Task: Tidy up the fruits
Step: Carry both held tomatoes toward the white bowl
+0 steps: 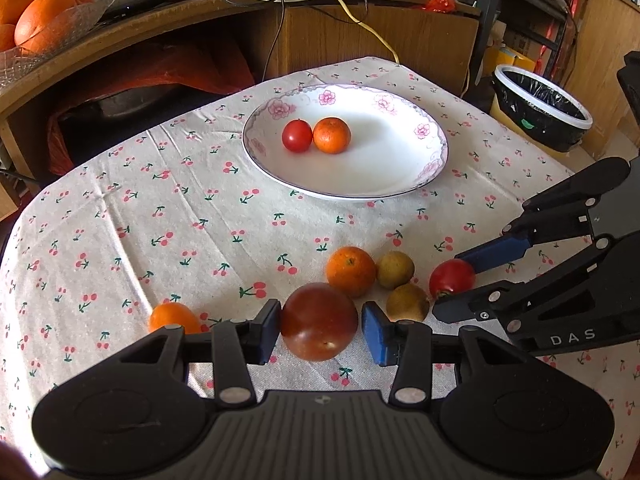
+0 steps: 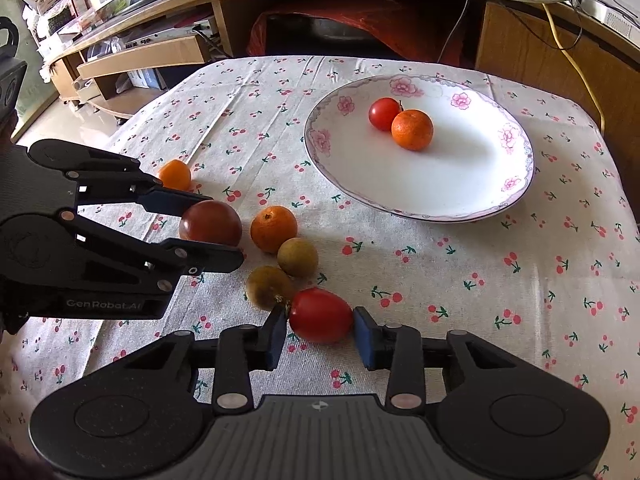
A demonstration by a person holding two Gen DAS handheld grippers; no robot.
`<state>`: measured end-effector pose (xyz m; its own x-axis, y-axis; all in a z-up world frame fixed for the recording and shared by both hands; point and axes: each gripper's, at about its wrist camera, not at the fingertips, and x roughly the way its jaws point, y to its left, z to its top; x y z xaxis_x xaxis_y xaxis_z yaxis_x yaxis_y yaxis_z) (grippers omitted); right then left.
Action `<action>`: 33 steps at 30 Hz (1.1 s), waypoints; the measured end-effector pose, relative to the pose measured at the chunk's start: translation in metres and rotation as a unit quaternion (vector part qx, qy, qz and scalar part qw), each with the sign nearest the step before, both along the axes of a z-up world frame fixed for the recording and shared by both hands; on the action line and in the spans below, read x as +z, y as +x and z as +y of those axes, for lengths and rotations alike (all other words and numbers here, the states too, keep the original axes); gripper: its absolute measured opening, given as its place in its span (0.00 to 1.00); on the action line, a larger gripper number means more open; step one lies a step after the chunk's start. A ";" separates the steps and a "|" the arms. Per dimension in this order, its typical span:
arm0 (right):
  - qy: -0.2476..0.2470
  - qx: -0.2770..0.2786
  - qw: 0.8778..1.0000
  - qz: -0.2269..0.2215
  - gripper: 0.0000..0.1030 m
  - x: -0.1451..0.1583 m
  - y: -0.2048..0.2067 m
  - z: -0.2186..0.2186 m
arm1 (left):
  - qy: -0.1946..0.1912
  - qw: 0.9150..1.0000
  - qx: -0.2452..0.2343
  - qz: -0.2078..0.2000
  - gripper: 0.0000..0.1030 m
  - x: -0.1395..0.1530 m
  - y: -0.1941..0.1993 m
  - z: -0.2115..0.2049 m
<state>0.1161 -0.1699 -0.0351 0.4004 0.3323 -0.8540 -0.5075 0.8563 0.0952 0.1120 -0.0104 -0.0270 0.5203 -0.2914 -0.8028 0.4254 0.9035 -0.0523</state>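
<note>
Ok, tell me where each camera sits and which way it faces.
Left wrist: on the left gripper, looking forward over the dark tomato between its fingers toward the plate; right gripper enters at right.
Right wrist: on the right gripper, looking over the red tomato toward the plate; left gripper enters at left.
Shared: plate, tablecloth, loose fruit, both grippers.

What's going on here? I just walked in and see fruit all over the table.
A person is sorting fruit with two handheld grippers. The left gripper brackets a dark tomato, touching on one side with a gap on the other. The right gripper is closed on a red tomato. The plate already holds a small tomato and an orange. Two oranges and two brownish fruits wait on the cloth.
</note>
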 end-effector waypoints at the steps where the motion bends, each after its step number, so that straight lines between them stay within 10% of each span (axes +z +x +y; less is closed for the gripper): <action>1: -0.001 -0.001 1.000 0.000 0.30 0.000 0.000 0.000 | 0.003 1.000 -0.001 -0.002 0.49 0.000 0.000 -0.001; 33: -0.015 0.009 1.000 -0.003 0.31 0.001 -0.006 0.001 | 0.019 1.000 -0.006 0.007 0.48 -0.004 -0.015 0.006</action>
<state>0.1098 -0.1685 -0.0336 0.4004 0.3129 -0.8613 -0.5234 0.8496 0.0653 0.0966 -0.0042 -0.0310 0.5047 -0.2660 -0.8213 0.4358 0.8997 -0.0236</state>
